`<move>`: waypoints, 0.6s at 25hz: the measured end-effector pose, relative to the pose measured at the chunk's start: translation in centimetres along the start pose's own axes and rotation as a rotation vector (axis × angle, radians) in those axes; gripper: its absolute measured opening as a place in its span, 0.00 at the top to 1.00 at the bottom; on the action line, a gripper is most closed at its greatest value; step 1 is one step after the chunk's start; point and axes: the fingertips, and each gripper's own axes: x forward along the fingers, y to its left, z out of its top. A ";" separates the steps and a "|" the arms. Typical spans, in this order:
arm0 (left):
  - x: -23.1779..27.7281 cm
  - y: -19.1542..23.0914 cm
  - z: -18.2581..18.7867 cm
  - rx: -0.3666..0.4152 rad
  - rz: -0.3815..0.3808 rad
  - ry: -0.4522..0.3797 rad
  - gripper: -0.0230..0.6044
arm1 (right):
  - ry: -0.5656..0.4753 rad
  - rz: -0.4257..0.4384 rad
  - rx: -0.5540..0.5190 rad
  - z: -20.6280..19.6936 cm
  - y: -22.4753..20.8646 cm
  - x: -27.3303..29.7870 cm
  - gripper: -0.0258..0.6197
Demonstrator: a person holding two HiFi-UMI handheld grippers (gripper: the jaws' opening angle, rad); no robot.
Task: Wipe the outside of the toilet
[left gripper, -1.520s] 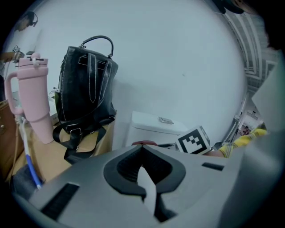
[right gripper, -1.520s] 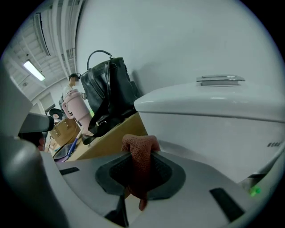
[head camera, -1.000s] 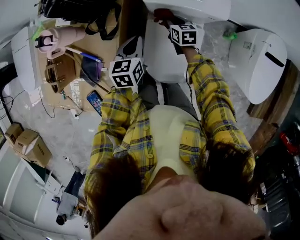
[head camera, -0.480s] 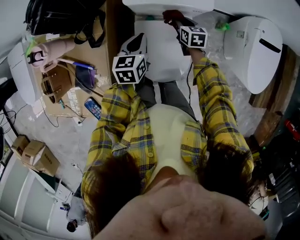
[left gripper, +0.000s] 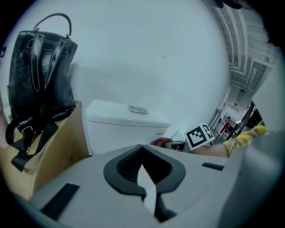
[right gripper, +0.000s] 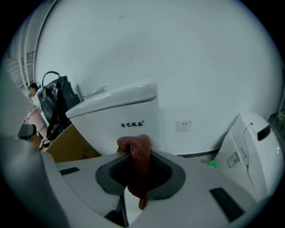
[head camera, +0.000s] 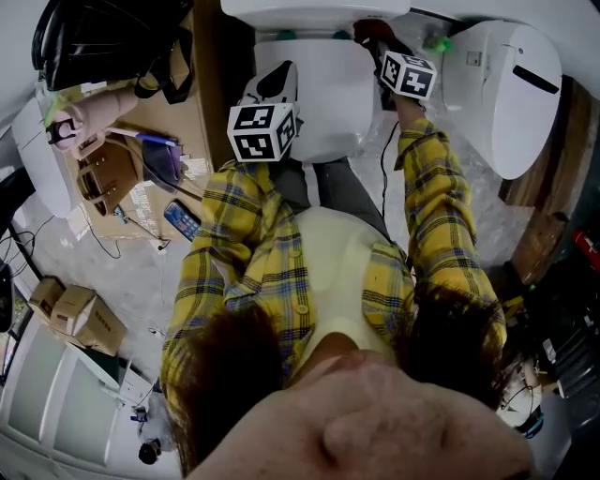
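The white toilet shows at the top of the head view, its tank (head camera: 291, 13) above the closed lid (head camera: 323, 98). My right gripper (head camera: 377, 39) is shut on a dark red cloth (head camera: 368, 30) and holds it at the tank's right end, just above the lid. In the right gripper view the cloth (right gripper: 139, 162) hangs between the jaws in front of the tank (right gripper: 120, 113). My left gripper (head camera: 272, 86) hovers by the lid's left edge, shut with nothing in it (left gripper: 142, 149). It faces the tank (left gripper: 127, 127).
A cardboard box (head camera: 202, 103) with a black backpack (left gripper: 40, 84) on it stands left of the toilet. A second white toilet (head camera: 511, 94) lies on its side at the right, a small green thing (right gripper: 213, 164) beside it. Bags, a phone (head camera: 181, 220) and cables litter the floor at left.
My right gripper has carried the cloth rightward along the tank's front to its right end. The left gripper has kept its place by the lid.
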 end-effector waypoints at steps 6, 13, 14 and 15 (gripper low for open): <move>0.5 0.0 -0.1 -0.004 0.005 0.001 0.95 | -0.024 -0.018 -0.002 -0.1 -0.8 -1.6 0.84; -0.1 2.3 0.0 -0.015 0.063 -0.021 0.95 | -0.007 0.131 -0.084 -2.0 5.6 -2.4 0.84; -0.3 2.8 -0.1 -0.017 0.073 -0.023 0.95 | 0.004 0.158 -0.101 -2.3 6.8 -2.1 0.84; -0.5 3.3 -0.2 -0.020 0.084 -0.025 0.95 | 0.013 0.186 -0.117 -2.5 8.0 -1.7 0.84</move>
